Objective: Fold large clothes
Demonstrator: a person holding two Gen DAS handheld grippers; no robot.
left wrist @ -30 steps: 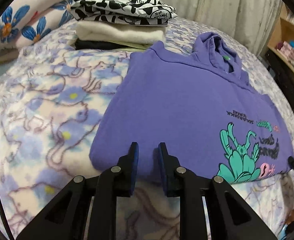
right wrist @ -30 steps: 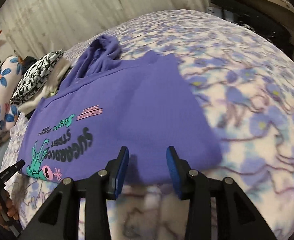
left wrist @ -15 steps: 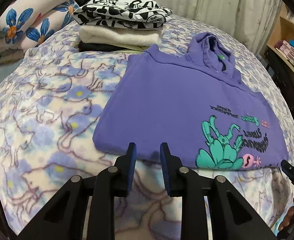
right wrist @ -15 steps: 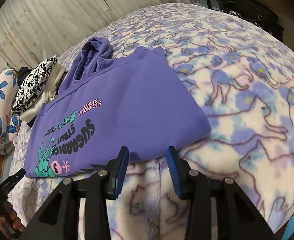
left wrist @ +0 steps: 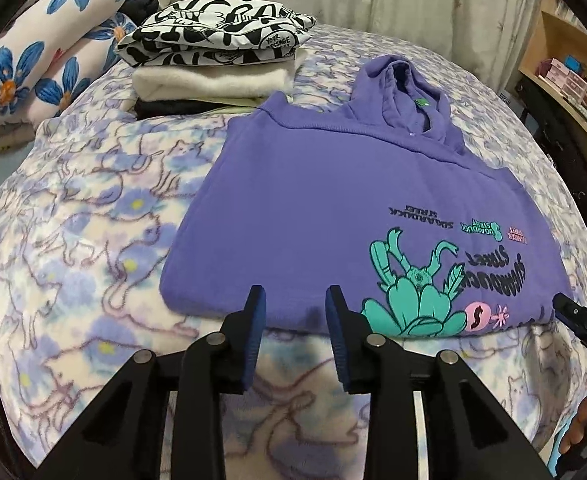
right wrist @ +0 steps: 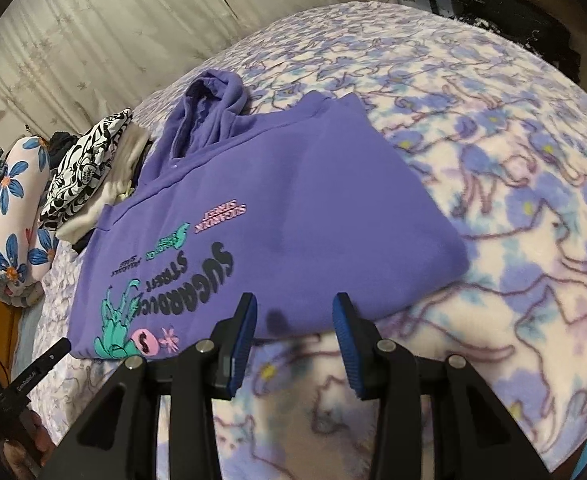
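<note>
A purple hoodie (left wrist: 317, 216) lies folded into a rectangle on the bed, its hood at the far end and a teal and black print near the front edge. The right wrist view shows the same hoodie (right wrist: 293, 208) from the other side. My left gripper (left wrist: 295, 304) hovers just above the hoodie's near edge, its jaws opening with nothing between them. My right gripper (right wrist: 295, 308) hangs over the near edge too, open and empty. The other gripper's tip shows at each view's edge: the right gripper (left wrist: 581, 320) and the left gripper (right wrist: 49, 360).
A stack of folded clothes (left wrist: 217, 60), topped by a black-and-white printed piece, sits at the far left of the bed. Flowered pillows (left wrist: 41, 52) lie beyond it. A fleece blanket (left wrist: 73, 240) with blue flowers covers the bed. Shelves (left wrist: 565, 76) stand at the right.
Both grippers have pulled back and up from the hoodie's near edge. The left jaws have spread a little wider. The hoodie lies still.
</note>
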